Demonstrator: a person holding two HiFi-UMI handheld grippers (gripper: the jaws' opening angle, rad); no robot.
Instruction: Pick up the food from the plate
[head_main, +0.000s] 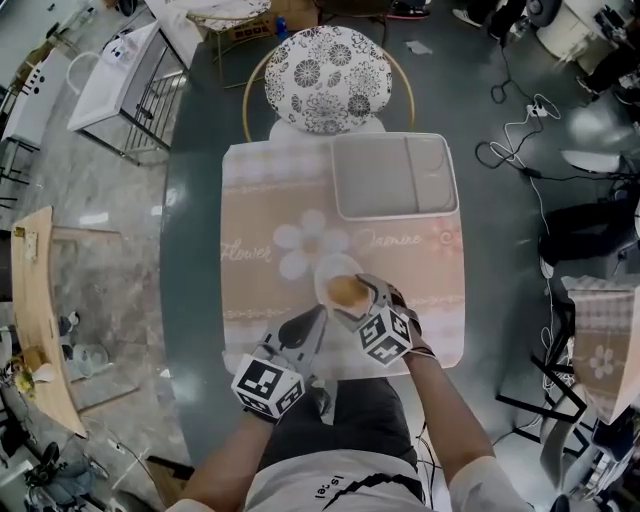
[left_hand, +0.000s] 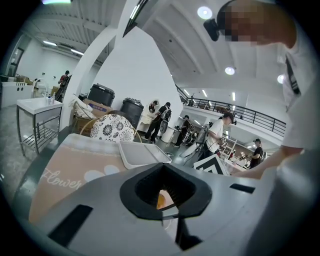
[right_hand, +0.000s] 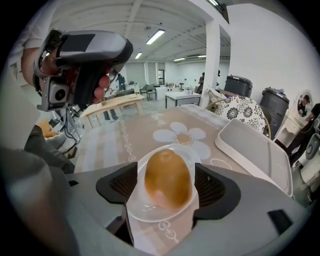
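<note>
**Food** (head_main: 347, 291): a brown, egg-shaped piece lying on a small pale plate (head_main: 322, 278) at the near middle of the mat (head_main: 270, 220). In the right gripper view the food (right_hand: 167, 178) fills the middle of the plate (right_hand: 145, 206), with its long axis pointing away from the camera.

**Right tool** (head_main: 360, 298): released. Its jaws stand wide apart, one on either side of the food and low over the plate. The right gripper view shows the tool (right_hand: 168, 186) with both dark pads close beside the food; contact cannot be confirmed.

**Left tool** (head_main: 316, 318): clenched on nothing, its tip just left of the plate and pointing toward it. In the left gripper view the tool (left_hand: 165, 189) has its pads meeting, and a sliver of the food (left_hand: 161, 200) shows through the hollow between them.

**Tray** (head_main: 395, 175): white, two-part, on the far right corner of the mat, well apart from the plate.

**Desk** (head_main: 195, 200): glass-topped and carrying the mat. A patterned chair (head_main: 330, 80) stands at its far edge.
</note>
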